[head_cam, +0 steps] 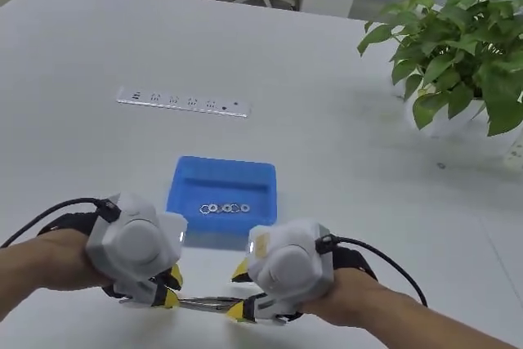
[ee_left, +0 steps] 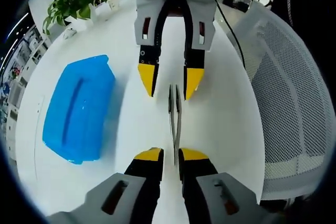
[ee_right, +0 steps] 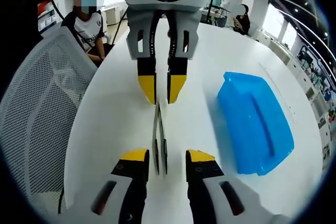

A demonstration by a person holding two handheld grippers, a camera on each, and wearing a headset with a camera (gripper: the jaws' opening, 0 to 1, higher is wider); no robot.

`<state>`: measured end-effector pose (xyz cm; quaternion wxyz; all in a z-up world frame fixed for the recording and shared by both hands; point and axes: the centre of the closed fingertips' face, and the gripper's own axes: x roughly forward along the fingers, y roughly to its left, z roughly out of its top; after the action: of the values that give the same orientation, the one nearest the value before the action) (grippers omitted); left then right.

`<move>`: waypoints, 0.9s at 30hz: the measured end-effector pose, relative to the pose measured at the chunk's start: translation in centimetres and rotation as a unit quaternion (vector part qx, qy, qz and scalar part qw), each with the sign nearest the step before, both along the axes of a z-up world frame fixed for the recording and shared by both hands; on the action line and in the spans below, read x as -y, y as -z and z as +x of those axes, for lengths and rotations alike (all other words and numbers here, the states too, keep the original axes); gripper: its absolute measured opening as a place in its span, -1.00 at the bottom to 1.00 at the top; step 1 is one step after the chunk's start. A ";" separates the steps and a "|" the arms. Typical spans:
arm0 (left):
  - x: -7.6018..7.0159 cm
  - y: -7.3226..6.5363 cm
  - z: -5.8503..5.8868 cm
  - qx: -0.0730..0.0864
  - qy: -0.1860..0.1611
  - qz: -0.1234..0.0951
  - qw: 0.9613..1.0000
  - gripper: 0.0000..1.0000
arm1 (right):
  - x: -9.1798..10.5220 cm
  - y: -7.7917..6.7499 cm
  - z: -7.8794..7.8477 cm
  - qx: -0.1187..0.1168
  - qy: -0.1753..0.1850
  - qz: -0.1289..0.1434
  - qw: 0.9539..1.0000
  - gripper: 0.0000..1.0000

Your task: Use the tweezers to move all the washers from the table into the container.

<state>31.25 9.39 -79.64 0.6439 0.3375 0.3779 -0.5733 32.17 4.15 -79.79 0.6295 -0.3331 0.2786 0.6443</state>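
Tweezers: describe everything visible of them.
The tweezers are slim, shiny and metal-looking: two thin arms, nearly together at one end and slightly apart at the other. They lie level, low over the white table, between the two facing grippers. The narrow end reaches the left gripper, whose jaws are nearly closed. The spread end sits between the parted jaws of the right gripper. Whether the left gripper clamps them cannot be told. They are apart from the blue container.

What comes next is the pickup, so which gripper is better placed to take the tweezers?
Probably left. The tweezers have their joined end at the jaws of the left gripper, prongs pointing toward the right gripper, which stands open; left would hold them tips-forward.
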 end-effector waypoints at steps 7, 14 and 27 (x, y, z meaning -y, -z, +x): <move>-0.1 -3.0 0.6 0.010 -0.067 -0.059 0.996 -0.45 | 1.1 -1.9 0.9 0.004 0.046 0.030 0.998 -0.17; -1.1 -6.4 0.5 0.034 -0.109 -0.107 0.988 -0.14 | 3.2 -4.4 1.6 -0.001 0.107 0.077 0.991 0.10; -2.8 -9.4 0.1 0.073 -0.152 -0.155 0.973 0.45 | 9.0 -6.4 2.8 0.021 0.178 0.100 0.979 0.58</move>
<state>31.35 12.19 -70.25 0.7938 0.2131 0.2829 -0.4944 34.93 -4.90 -73.36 0.7700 -0.2269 0.2549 0.5391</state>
